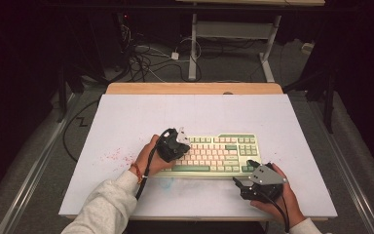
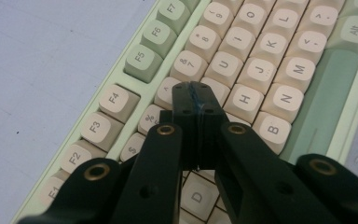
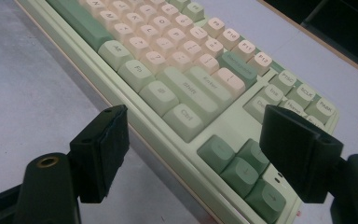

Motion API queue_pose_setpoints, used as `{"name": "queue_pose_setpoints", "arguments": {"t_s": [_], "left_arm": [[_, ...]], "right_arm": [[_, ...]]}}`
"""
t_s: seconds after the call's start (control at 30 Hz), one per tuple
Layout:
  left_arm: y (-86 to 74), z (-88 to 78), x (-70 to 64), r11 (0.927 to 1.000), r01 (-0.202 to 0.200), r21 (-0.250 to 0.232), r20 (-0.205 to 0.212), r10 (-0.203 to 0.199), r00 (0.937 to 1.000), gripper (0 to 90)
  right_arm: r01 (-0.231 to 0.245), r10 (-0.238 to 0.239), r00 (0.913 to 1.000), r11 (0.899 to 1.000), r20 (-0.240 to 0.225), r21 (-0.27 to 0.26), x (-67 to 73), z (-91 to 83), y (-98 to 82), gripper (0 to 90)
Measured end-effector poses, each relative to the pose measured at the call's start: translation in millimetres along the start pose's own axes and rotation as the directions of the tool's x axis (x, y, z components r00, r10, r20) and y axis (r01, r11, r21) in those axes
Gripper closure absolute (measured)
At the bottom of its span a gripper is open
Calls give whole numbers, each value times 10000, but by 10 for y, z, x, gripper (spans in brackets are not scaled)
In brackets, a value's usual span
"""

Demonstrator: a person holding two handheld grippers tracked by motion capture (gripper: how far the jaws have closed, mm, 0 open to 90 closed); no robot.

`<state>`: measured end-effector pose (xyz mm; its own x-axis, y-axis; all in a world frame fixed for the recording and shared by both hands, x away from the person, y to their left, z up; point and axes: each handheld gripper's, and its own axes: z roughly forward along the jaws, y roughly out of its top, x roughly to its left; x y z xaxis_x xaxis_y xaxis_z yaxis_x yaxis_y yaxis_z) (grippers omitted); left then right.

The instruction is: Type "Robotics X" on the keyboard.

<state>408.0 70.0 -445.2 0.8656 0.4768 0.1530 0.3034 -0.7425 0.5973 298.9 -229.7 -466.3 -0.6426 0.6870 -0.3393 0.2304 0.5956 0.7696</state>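
A pale green keyboard (image 1: 224, 146) with cream and green keys lies on the white table top, right of centre. My left gripper (image 1: 179, 147) hovers over its left half. In the left gripper view its jaws (image 2: 196, 99) are shut together with nothing between them, tips just above the cream keys (image 2: 242, 99) near G and H. My right gripper (image 1: 246, 174) rests at the keyboard's near right corner. Its jaws (image 3: 203, 149) are open on either side of that corner, around the green arrow keys (image 3: 237, 170), and do not touch the keyboard (image 3: 177, 70).
The white table top (image 1: 141, 112) has a wooden strip (image 1: 195, 88) along its far edge. Small red specks (image 1: 112, 156) mark the surface left of the keyboard. Beyond the table, cables (image 1: 146, 61) lie on the floor by the white legs of another desk (image 1: 193, 48).
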Motion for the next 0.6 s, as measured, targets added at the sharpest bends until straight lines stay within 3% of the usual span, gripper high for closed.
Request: {"name": "queue_pose_setpoints", "arguments": {"t_s": [0.37, 0.6], "left_arm": [[27, 49, -30, 9996, -192, 225, -25, 193, 9998, 876], [36, -18, -42, 9997, -250, -55, -141, 249, 9996, 873]], "right_arm": [[150, -150, 9999, 9998, -43, 118, 21, 18, -2, 242], [161, -161, 9999, 9998, -49, 145, 16, 17, -5, 242]]}}
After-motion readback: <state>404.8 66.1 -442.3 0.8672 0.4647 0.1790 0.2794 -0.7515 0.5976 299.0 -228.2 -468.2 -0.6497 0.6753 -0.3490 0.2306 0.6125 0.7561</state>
